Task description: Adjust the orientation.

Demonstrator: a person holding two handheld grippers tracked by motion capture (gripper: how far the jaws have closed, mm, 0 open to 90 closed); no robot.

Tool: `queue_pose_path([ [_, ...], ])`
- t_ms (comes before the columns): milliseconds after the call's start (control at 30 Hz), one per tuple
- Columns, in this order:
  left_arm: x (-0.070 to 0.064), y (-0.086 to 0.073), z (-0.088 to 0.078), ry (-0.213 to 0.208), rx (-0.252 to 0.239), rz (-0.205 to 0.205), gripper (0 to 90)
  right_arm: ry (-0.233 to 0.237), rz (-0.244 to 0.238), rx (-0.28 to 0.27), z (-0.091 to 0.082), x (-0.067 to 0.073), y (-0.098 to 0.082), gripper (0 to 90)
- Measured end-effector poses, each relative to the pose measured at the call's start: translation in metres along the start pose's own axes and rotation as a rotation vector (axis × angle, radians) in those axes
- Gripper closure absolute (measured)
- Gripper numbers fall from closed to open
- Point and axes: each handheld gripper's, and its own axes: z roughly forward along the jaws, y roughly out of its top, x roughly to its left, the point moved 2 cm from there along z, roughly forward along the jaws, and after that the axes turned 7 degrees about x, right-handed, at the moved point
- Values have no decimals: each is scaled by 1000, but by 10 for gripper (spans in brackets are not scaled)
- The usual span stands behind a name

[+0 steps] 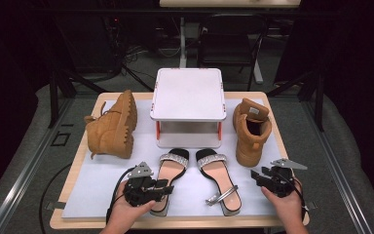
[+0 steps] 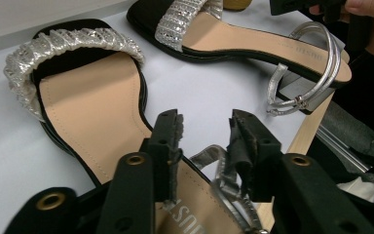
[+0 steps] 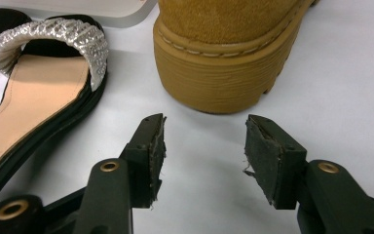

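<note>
**Four shoes on the mat, none yet on the rack**

Two sandals and two boots lie around the white rack (image 1: 188,95), whose top and lower shelf are both bare. If the job is to put the footwear on the rack, as the layout suggests, almost all of it is left.

The left sandal (image 1: 168,173) lies at about 6 o'clock from the rack, toe toward it. The left gripper (image 1: 167,186) is over its heel end. In the left gripper view the jaws stand apart over the insole, with the silver ankle strap (image 2: 224,183) lying loose between them; neither pad presses on it. I read this as a release: the sandal rests flat on the white mat (image 1: 102,190), gripped by nothing.

The right sandal (image 1: 217,178) sits just beside the first, toward 5 o'clock from the rack, its strap lying at the heel.

The left boot (image 1: 114,124) lies on its side at 9 o'clock from the rack. The right boot (image 1: 251,129) stands upright at 3 o'clock.

The right gripper (image 1: 259,176) hangs at about 5 o'clock from the right boot, near it but apart. Its jaws are open and bare, pointing at the boot's sole in the right gripper view.

Judged from this, the sandals may now be paired in front of the rack, and every lift onto a shelf remains.
</note>
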Motion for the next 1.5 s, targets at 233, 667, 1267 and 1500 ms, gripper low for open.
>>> queue_pose_path([
  [233,10,1,-9,32,-3,-26,506,-9,-7,-16,0,0,4,485],
  [667,31,2,0,59,137,-188,360,-7,10,-24,-5,-2,0,456],
  [1267,23,29,44,284,335,-175,279,-11,17,-29,-6,-2,-1,446],
  [1500,23,28,50,315,366,-182,238,-11,17,-27,-6,-1,-1,445],
])
